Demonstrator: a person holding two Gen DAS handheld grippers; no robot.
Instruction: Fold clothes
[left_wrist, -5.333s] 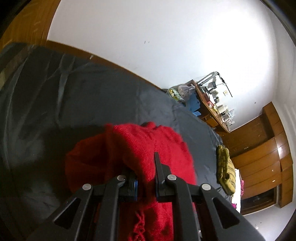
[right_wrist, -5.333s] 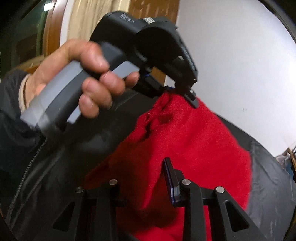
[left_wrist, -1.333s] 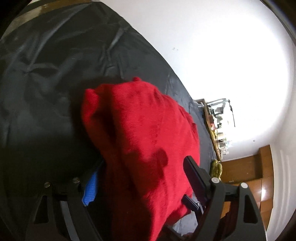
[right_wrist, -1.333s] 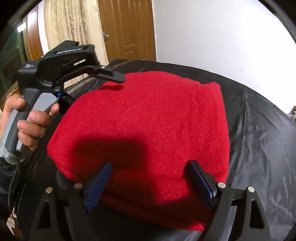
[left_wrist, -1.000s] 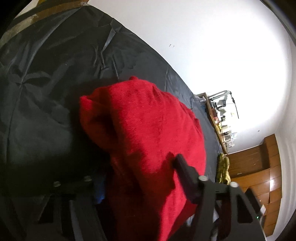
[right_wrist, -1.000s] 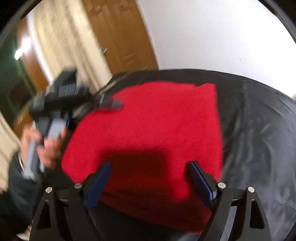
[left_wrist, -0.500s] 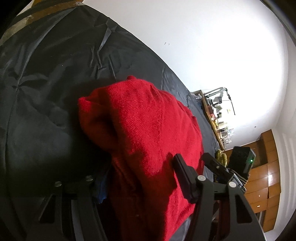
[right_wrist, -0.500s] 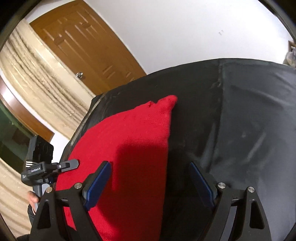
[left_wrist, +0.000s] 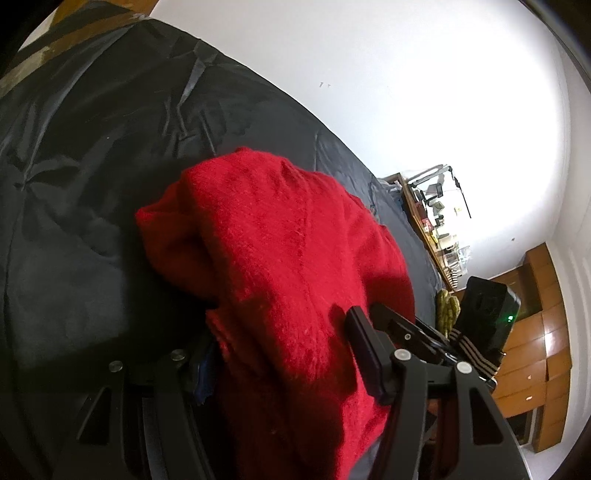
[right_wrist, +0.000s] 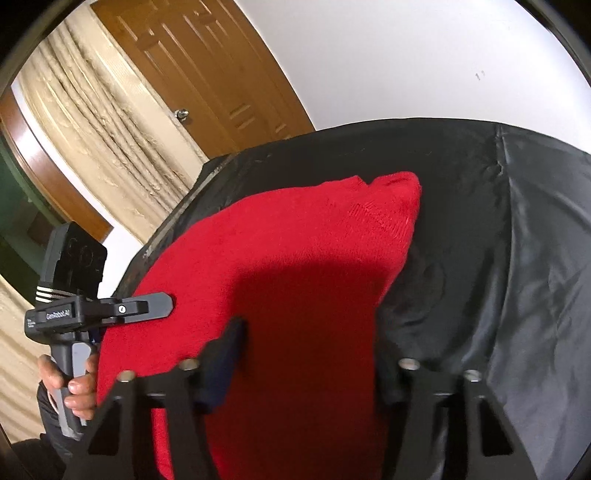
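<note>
The black sheet (right_wrist: 517, 258) covers the whole bed and gives you a flat, dark working surface, which is why the sweater (right_wrist: 295, 258) sits out in its open middle and not near an edge. That red knit lies there as a thick folded bundle; in the left wrist view its layers bulge and one edge curls under at the left, so I judge the fold is made but not yet squared. Your left gripper (left_wrist: 280, 350) straddles the near end of the bundle, one finger on top of the knit and the other low beside it with cloth bunched between; the jaws stand partly spread, and I cannot tell whether they are truly pinching the cloth or only bracketing it. Your right gripper (right_wrist: 314, 354) comes in from the other side, jaws wide apart, the left finger resting on the red knit and the right one over bare sheet, holding nothing. Working from opposite sides like this would let you press or straighten both ends together. A yellow-green garment (left_wrist: 447, 310) lies far off at the bed's edge.
</note>
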